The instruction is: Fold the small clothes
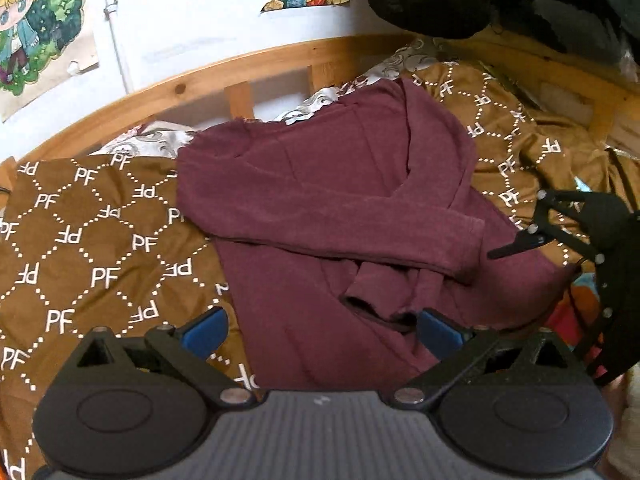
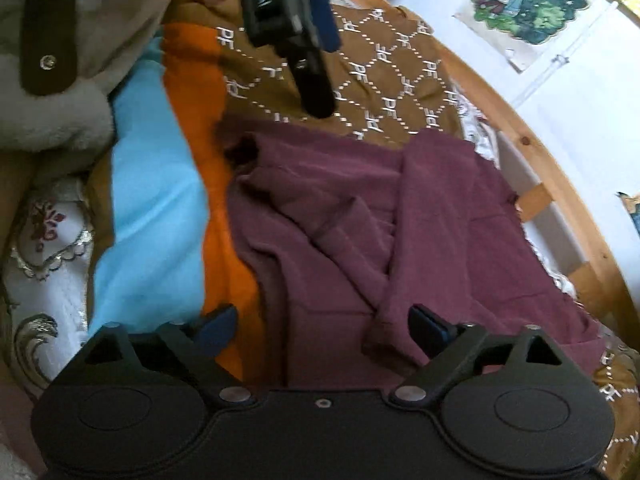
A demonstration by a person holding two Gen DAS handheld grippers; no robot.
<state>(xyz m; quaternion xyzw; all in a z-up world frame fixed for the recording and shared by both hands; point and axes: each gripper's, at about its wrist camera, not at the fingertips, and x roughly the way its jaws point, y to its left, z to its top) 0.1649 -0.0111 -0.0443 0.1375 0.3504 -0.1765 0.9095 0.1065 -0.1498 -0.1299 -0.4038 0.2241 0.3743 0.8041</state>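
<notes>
- Left wrist view: my left gripper hangs released above the bed, blue fingertips spread wide with nothing between them.
- Straight ahead of those fingers lies the maroon long-sleeved top, spread on the brown PF-patterned cover.
- One sleeve is folded across the body of the top, its cuff ending ahead and to the right of my fingers; a second cuff sits just in front of my right fingertip.
- Beyond the top runs the wooden bed rail, and past it a white wall with a cartoon poster.
- Far to my right, my right gripper shows side-on by the top's edge; from here I cannot tell how wide it stands.
- Right wrist view: my right gripper is released too, its fingers parted, nothing held.
- Directly ahead of it lies the same maroon top, with a folded sleeve running toward my right fingertip.
- To the left of my fingers, an orange cloth and a light blue cloth lie beside the top, touching its edge.
- Ahead and above, my left gripper hangs over the brown cover, seen from the side.
- Off to the right curves the bed rail, with the poster on the wall past it.
</notes>
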